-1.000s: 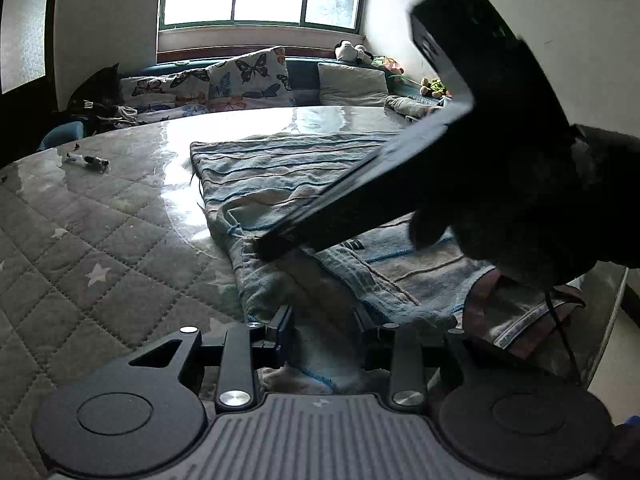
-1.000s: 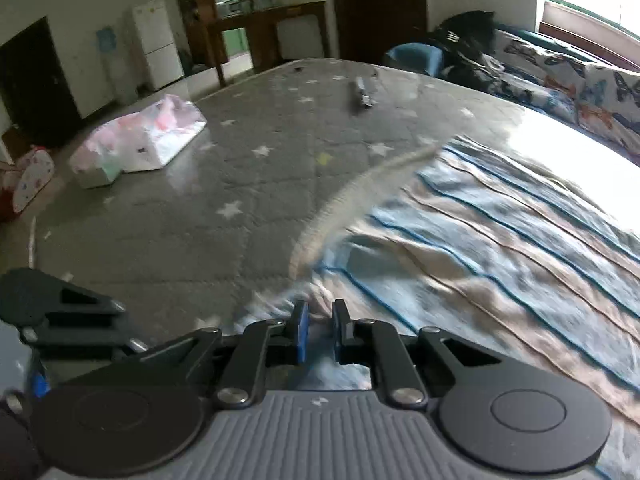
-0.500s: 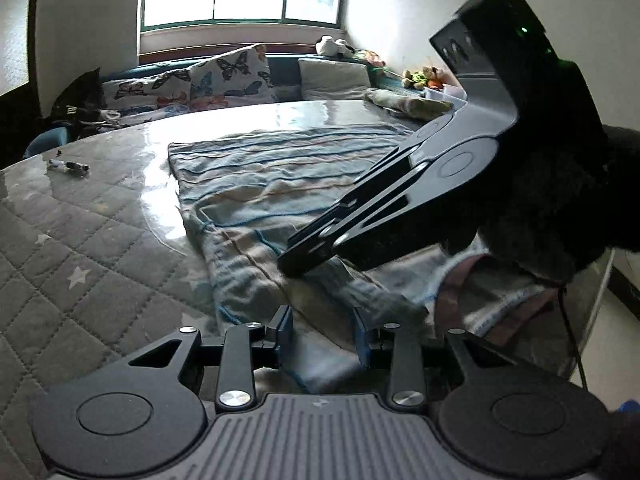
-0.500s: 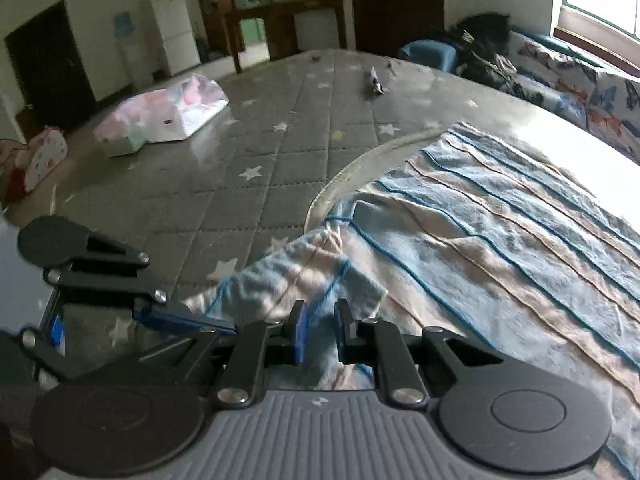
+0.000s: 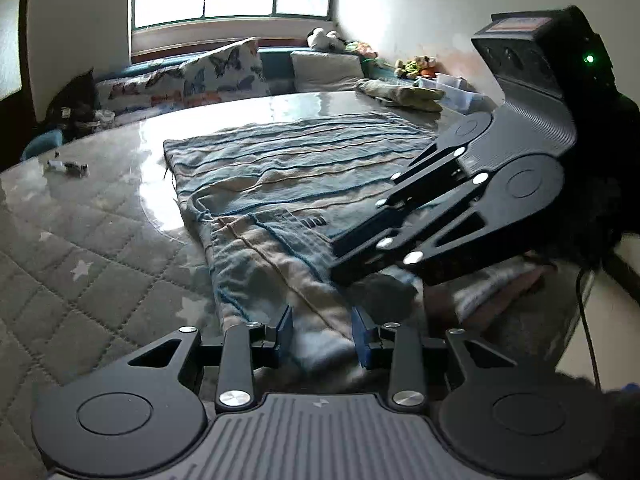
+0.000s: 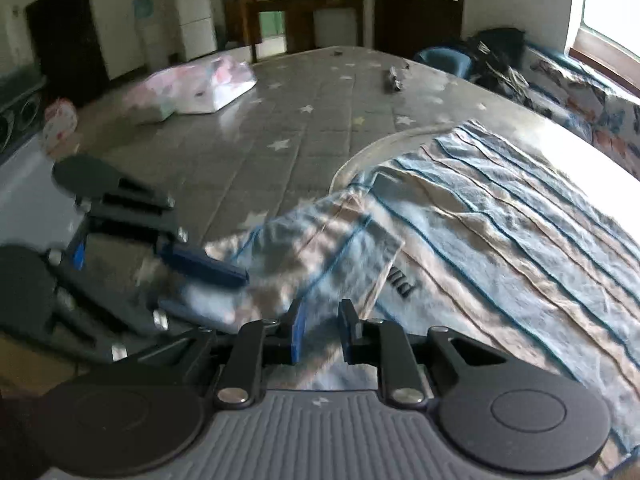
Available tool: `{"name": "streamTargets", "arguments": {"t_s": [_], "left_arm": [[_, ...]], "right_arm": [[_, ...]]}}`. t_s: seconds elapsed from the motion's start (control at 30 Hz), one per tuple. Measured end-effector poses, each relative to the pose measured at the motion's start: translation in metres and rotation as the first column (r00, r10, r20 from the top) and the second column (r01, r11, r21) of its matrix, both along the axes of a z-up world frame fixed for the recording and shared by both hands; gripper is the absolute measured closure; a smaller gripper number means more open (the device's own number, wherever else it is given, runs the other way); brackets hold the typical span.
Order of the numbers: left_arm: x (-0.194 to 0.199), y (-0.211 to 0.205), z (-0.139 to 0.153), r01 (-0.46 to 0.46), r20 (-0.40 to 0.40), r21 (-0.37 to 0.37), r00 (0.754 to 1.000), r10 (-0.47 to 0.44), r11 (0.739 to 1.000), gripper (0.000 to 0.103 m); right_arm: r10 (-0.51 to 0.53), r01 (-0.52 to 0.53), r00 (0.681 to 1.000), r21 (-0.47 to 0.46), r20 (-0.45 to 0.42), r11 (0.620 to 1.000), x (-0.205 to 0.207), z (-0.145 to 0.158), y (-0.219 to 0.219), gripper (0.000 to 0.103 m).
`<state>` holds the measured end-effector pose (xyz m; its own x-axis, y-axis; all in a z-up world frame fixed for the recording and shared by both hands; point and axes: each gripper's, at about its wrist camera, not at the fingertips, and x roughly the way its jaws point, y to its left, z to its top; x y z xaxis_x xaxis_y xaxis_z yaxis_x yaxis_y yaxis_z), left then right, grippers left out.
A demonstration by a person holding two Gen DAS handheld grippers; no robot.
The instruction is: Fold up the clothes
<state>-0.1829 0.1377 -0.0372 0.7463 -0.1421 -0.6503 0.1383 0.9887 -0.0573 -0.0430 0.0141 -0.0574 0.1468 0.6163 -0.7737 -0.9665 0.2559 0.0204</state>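
A fold of the shirt (image 5: pixel 288 184) is in hand, judging by the turned-over flap near the tabletop's (image 5: pixel 92 240) near edge. Which fold of the sequence this is cannot be told.

The left gripper (image 5: pixel 322 330) sits low at the near edge. Its jaws stand wide, cloth lies between them, and neither pad presses it. The right gripper (image 6: pixel 322 330), just to its right, has its jaws narrowly parted over the flap's edge; whether they pinch cloth cannot be told.

The next move calls for both grippers to work on the same hem, keeping it level so that the layers lie square.

The shirt is striped in blue and beige, thin and creased. It lies spread flat from the near edge toward the far edge, with 1 sleeve-like flap doubled onto the body beside dark lettering.
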Motion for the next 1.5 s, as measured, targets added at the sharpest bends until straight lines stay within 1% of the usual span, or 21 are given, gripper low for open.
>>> {"name": "streamTargets", "arguments": {"t_s": [0.1,0.13,0.2,0.3,0.4,0.5,0.6,0.67,0.73,0.83,0.9,0.97,1.03,1.07,1.1,1.17,1.23,1.3,1.37,1.43,1.5], "left_arm": [[-0.004,-0.002,0.002,0.006,0.0,0.012,1.0,-0.006,1.0,0.066],[-0.005,-0.002,0.002,0.008,0.0,0.016,1.0,-0.008,1.0,0.066],[-0.007,-0.005,0.003,0.016,0.001,0.022,1.0,-0.016,1.0,0.065],[-0.007,-0.008,0.002,0.023,-0.008,0.036,1.0,-0.023,0.999,0.065],[-0.012,-0.009,0.002,0.025,-0.013,0.051,1.0,-0.024,0.998,0.065],[-0.019,-0.01,0.006,0.028,-0.011,0.069,1.0,-0.028,0.997,0.065],[-0.027,-0.013,0.009,0.042,-0.006,0.094,0.999,-0.042,0.995,0.062],[-0.031,-0.018,0.01,0.062,0.0,0.109,0.998,-0.063,0.992,0.06],[-0.034,-0.025,0.01,0.086,0.009,0.127,0.996,-0.088,0.988,0.058],[-0.033,-0.034,0.009,0.108,0.021,0.151,0.993,-0.113,0.983,0.056],[-0.029,-0.039,0.006,0.125,0.029,0.167,0.991,-0.131,0.978,0.055],[-0.026,-0.045,0.001,0.142,0.037,0.194,0.988,-0.152,0.971,0.056],[-0.023,-0.051,-0.003,0.158,0.044,0.221,0.984,-0.172,0.962,0.056],[-0.021,-0.054,-0.005,0.166,0.048,0.235,0.982,-0.182,0.958,0.056],[-0.02,-0.057,-0.007,0.174,0.051,0.249,0.98,-0.192,0.953,0.056],[-0.018,-0.061,-0.01,0.185,0.058,0.267,0.977,-0.207,0.946,0.057],[-0.017,-0.061,-0.01,0.179,0.061,0.261,0.978,-0.202,0.948,0.06],[-0.016,-0.062,-0.009,0.173,0.063,0.255,0.979,-0.195,0.951,0.076],[-0.014,-0.062,-0.009,0.167,0.065,0.248,0.98,-0.188,0.954,0.083],[-0.012,-0.06,-0.002,0.151,0.081,0.233,0.981,-0.174,0.961,0.085],[-0.007,-0.055,0.008,0.134,0.099,0.208,0.983,-0.157,0.969,0.086]], "right_arm": [[0.006,-0.005,1.0,-0.024,0.027,1.0,-0.009,0.003,-0.012,0.085],[0.005,-0.004,0.999,-0.028,0.05,1.0,-0.013,0.005,-0.014,0.085],[0.007,-0.006,0.997,-0.007,0.074,1.0,-0.021,0.009,-0.016,0.085],[0.009,-0.011,0.998,0.025,0.056,1.0,-0.027,0.009,-0.016,0.084],[0.019,-0.02,0.999,0.007,0.049,1.0,-0.031,-0.001,-0.018,0.083],[0.011,-0.012,0.999,0.012,0.044,1.0,-0.033,0.004,-0.024,0.083],[-0.011,0.009,0.999,0.039,0.054,0.999,-0.033,0.009,-0.03,0.083],[-0.038,0.037,0.999,0.057,0.023,0.998,-0.029,0.006,-0.029,0.083],[-0.043,0.043,0.999,0.051,-0.006,0.998,-0.028,-0.002,-0.028,0.082],[-0.088,0.089,0.996,0.076,-0.012,0.993,-0.028,0.006,-0.046,0.08],[-0.121,0.122,0.993,0.094,-0.016,0.988,-0.028,0.012,-0.059,0.073],[-0.16,0.161,0.987,0.107,-0.019,0.981,-0.027,0.018,-0.075,0.072],[-0.224,0.224,0.975,0.103,-0.009,0.969,-0.026,0.024,-0.1,0.068],[-0.257,0.256,0.966,0.101,-0.002,0.961,-0.026,0.026,-0.112,0.063],[-0.29,0.288,0.957,0.099,0.004,0.953,-0.026,0.029,-0.125,0.061],[-0.333,0.33,0.943,0.078,0.025,0.941,-0.029,0.03,-0.146,0.059],[-0.343,0.341,0.937,0.047,0.065,0.939,-0.036,0.027,-0.158,0.055],[-0.339,0.339,0.934,0.015,0.111,0.941,-0.044,0.022,-0.168,0.053],[-0.327,0.331,0.934,-0.003,0.141,0.944,-0.051,0.017,-0.171,0.053],[-0.312,0.32,0.933,-0.017,0.178,0.947,-0.056,0.012,-0.173,0.05],[-0.304,0.314,0.931,-0.019,0.203,0.949,-0.057,0.009,-0.176,0.043]]}}
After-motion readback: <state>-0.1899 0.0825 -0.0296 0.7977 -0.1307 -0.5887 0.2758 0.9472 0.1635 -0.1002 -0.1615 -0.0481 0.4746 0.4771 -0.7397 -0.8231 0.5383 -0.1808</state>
